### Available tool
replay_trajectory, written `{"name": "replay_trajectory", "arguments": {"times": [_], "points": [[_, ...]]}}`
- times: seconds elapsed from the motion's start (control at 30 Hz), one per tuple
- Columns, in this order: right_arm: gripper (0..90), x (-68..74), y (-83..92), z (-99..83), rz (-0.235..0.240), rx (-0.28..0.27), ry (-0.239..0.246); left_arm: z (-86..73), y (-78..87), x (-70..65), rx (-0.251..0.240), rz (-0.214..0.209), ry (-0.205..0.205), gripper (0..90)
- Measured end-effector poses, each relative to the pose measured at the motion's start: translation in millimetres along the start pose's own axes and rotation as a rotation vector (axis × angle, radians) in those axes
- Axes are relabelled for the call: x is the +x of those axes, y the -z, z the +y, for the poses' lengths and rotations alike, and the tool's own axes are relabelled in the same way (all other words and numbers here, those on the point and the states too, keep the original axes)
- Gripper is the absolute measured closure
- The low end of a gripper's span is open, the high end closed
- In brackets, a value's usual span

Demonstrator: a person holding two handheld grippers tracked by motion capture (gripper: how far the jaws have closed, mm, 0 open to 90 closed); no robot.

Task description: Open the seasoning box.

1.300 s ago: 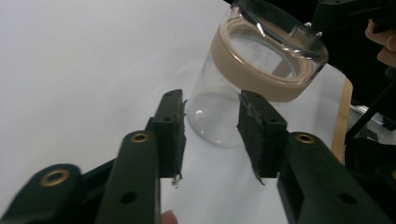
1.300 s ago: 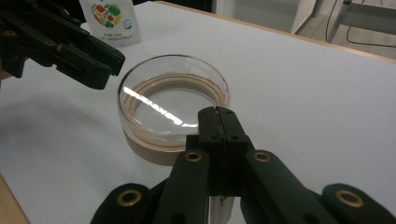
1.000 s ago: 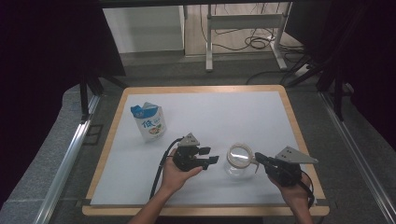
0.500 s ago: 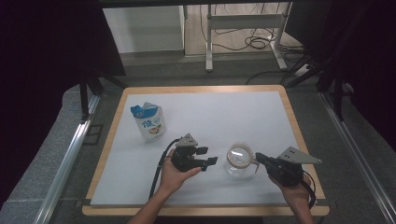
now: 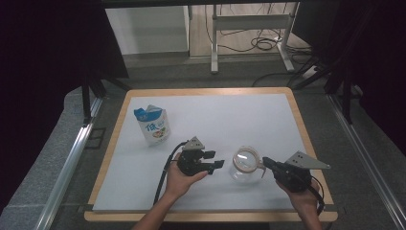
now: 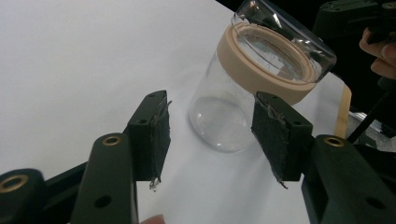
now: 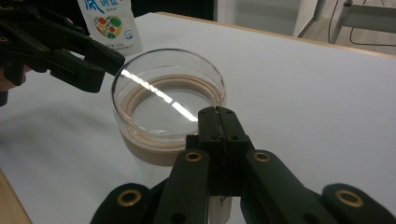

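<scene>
A clear glass jar (image 5: 245,166) with a beige seal ring and a glass lid stands on the white table (image 5: 268,120), near the front. My left gripper (image 5: 218,164) lies level just left of it. In the left gripper view, the left gripper (image 6: 210,100) is open and its jaws have just been closing; the jar (image 6: 224,119) stands beyond the pads (image 6: 159,135), not between them. From the right, my right gripper (image 5: 265,161) is shut, and in the right gripper view its tips (image 7: 218,114) sit at the near rim of the lid (image 7: 168,95).
A white and blue pouch (image 5: 154,125) stands at the back left of the table. A wooden frame (image 5: 206,91) edges the table. Beyond it are a dark floor, cables and a metal stand (image 5: 249,21).
</scene>
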State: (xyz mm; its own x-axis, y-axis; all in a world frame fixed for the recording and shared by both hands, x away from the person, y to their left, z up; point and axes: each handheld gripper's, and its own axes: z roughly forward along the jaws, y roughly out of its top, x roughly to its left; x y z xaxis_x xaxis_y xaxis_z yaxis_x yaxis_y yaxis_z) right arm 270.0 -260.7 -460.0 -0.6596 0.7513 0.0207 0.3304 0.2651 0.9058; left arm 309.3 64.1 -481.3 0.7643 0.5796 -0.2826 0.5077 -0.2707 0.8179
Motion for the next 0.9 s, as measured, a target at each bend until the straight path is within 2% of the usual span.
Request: {"name": "replay_trajectory", "arguments": {"times": [0.4, 0.57, 0.7, 0.9], "points": [[90.0, -0.1, -3.8, -3.9, 0.021, -0.044, -0.014, -1.4, 1.0, 1.7, -0.003, 0.003, 0.006, 47.6], [90.0, -0.2, -3.5, -3.9, 0.020, -0.042, -0.013, 2.6, -4.2, -0.9, 0.002, -0.002, -0.005, 54.0], [90.0, -0.8, -3.3, -4.6, 0.024, -0.046, -0.018, 10.2, -12.6, -7.9, -0.002, -0.017, -0.032, 64.3], [90.0, -2.2, -2.7, -5.6, 0.023, -0.045, -0.018, 15.6, -20.1, -14.0, 0.000, -0.027, -0.053, 71.5]]}}
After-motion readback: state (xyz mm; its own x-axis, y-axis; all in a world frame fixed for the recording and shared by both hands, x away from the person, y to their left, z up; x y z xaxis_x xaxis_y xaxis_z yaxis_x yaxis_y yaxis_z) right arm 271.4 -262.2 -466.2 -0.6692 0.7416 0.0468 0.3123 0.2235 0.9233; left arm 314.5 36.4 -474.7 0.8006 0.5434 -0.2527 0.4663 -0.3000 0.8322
